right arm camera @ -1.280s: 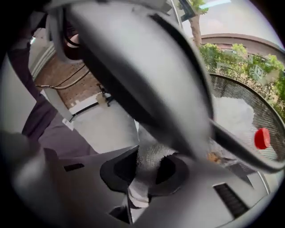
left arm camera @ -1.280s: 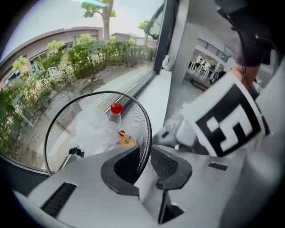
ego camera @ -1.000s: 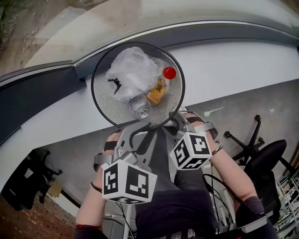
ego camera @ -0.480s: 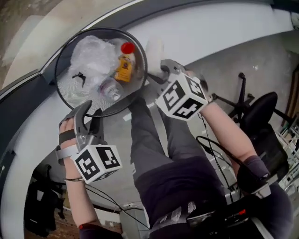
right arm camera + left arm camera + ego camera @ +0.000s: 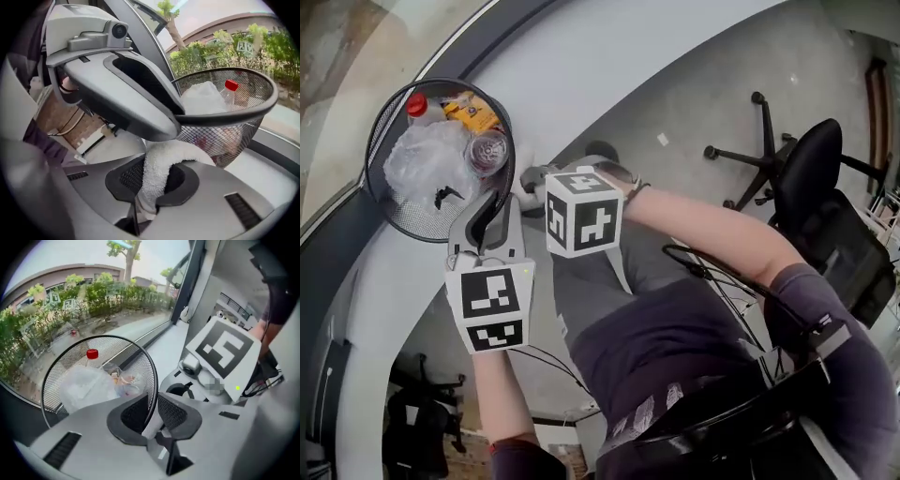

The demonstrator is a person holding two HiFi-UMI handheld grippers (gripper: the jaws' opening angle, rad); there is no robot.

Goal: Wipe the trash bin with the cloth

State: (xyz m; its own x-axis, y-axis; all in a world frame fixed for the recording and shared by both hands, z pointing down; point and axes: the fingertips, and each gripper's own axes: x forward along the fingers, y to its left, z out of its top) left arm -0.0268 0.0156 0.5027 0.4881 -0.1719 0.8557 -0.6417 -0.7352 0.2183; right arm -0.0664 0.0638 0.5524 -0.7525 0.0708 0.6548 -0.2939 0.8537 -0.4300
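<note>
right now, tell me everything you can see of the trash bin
Round black wire-mesh bin with a solid rim, standing on the white ledge. Inside: a clear bag, a red-capped bottle and a yellow packet. The left gripper, whose jaws have just been closing, clamps the near rim. The cloth in the right gripper lies by its outer wall; contact is unclear.

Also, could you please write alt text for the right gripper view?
The right gripper is shut on a white cloth near a black mesh trash bin. The left gripper, fingers having just closed, clamps the bin's rim; rubbish lies inside.
</note>
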